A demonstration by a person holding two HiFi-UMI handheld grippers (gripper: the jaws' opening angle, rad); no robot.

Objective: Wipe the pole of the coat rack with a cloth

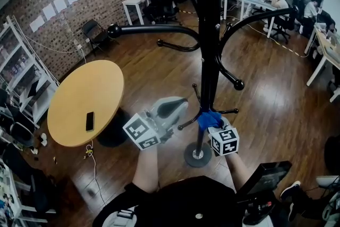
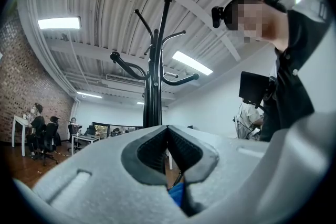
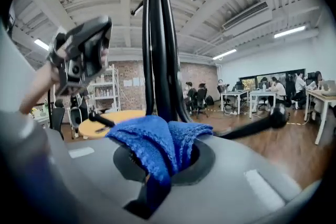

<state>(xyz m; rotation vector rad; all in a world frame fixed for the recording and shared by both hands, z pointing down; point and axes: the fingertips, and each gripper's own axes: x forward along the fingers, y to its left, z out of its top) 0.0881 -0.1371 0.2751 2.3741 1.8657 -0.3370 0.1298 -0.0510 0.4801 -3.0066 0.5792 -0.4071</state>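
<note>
The black coat rack pole (image 1: 209,50) rises from its round base (image 1: 197,156) in the head view, hooks branching off near the top. My right gripper (image 1: 217,126) is shut on a blue cloth (image 1: 210,119), which presses against the lower pole. In the right gripper view the blue cloth (image 3: 157,144) bunches out of the right gripper (image 3: 167,153), just in front of the pole (image 3: 160,60). My left gripper (image 1: 178,107) hovers just left of the pole, apart from it. In the left gripper view the left gripper (image 2: 168,128) is shut with nothing in it, and the coat rack (image 2: 155,76) stands behind.
A round wooden table (image 1: 79,87) with a phone (image 1: 90,120) stands to the left. White shelves (image 1: 21,72) line the brick wall. People sit at desks (image 1: 255,0) far behind. A black device (image 1: 265,178) is near my right leg. A small hook (image 1: 228,111) sticks out low on the pole.
</note>
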